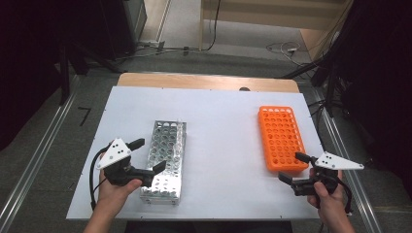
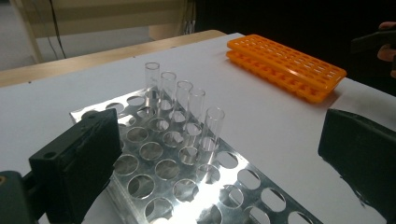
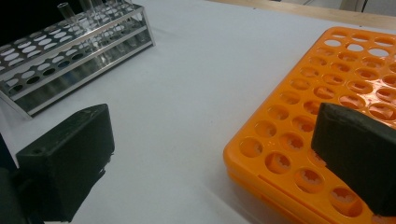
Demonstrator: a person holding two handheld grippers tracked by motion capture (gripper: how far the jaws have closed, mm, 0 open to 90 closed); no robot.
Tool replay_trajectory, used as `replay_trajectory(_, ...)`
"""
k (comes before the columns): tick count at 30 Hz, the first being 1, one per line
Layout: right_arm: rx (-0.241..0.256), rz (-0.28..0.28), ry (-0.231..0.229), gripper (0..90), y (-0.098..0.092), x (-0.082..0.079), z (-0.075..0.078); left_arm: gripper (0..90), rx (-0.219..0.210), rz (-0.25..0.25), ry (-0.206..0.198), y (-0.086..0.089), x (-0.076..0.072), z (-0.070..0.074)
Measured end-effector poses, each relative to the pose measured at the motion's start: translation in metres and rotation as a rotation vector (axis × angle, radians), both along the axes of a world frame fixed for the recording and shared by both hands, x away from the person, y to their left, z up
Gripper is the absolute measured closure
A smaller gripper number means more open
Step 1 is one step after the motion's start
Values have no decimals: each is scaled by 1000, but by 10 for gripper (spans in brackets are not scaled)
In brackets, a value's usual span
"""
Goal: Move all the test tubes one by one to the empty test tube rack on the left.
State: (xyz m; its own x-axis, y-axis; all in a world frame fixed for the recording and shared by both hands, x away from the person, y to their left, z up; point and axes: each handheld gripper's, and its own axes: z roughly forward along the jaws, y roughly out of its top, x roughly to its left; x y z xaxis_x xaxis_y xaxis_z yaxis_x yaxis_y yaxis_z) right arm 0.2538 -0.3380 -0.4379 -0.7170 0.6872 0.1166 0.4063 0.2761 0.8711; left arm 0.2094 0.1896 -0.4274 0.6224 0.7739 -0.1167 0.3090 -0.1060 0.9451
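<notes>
A shiny metal tube rack (image 1: 166, 158) lies on the white table at the left. Several clear glass tubes (image 2: 182, 116) stand upright in one row of its holes. My left gripper (image 1: 148, 155) is open at the rack's near left side, its jaws straddling the near corner (image 2: 219, 163) with nothing gripped. An orange plastic rack (image 1: 282, 138), its holes bare, lies at the right. My right gripper (image 1: 290, 167) is open at that rack's near edge, one jaw over its corner holes (image 3: 210, 158), holding nothing.
The white table top (image 1: 218, 111) has a wooden strip (image 1: 204, 80) along its far edge. Between the two racks lies bare table. Cables (image 1: 284, 48) trail on the floor beyond, and metal rails (image 1: 34, 160) run along both sides.
</notes>
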Motion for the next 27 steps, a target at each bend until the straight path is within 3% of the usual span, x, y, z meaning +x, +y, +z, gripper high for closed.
replay_trajectory(9, -7, -20, -2, 0, -5, 2, -3, 0, 9, 36, 7, 21, -14, -9)
replay_trajectory(16, -13, -41, -8, 0, -11, 4, -8, 0, -5, 41, -17, 35, -24, -12)
replay_trajectory(21, -19, -65, -12, 0, -18, 6, -13, 0, -48, 40, -32, 44, -25, -13)
replay_trajectory(27, -21, -72, 3, 0, -21, 10, -19, 0, -41, 40, -29, 45, -25, -19)
